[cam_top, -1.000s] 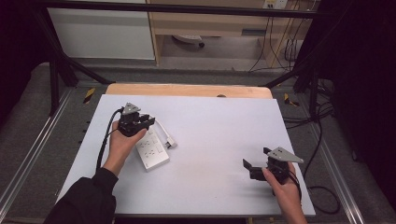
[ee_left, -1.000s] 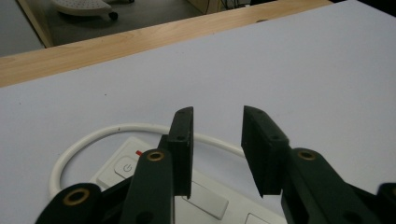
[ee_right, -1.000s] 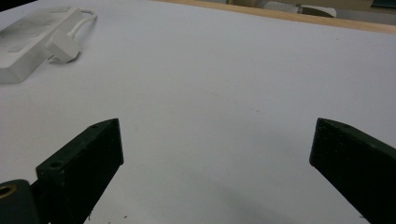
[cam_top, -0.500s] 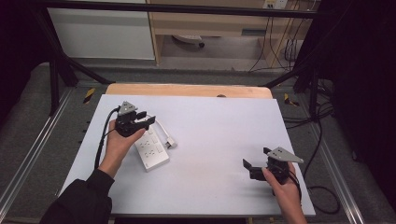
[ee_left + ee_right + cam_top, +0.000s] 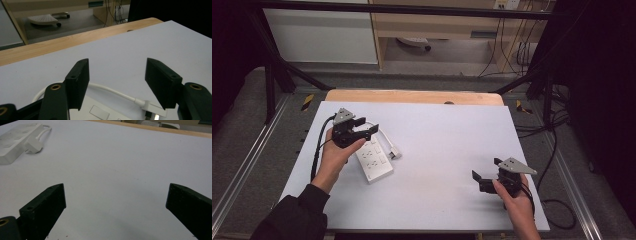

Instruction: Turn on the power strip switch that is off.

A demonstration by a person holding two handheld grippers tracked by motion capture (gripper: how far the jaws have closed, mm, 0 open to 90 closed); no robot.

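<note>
The left gripper (image 5: pixel 364 130) hovers over the white power strip (image 5: pixel 373 161), its jaws just been opening and now released, nothing between them. The strip lies flat on the table (image 5: pixel 442 130), left of middle, its cable (image 5: pixel 110 90) looped beside it. A low jaw could snag that loop and drag the strip. The right gripper (image 5: pixel 486 175) waits spread and empty; wide bare room lies between them.

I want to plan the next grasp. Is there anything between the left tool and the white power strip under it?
Nothing visible. The left tool hangs just above the power strip, jaws apart after just opening, nothing between them. Only the strip's own white cable and plug lie beneath, on the bare white table.
</note>
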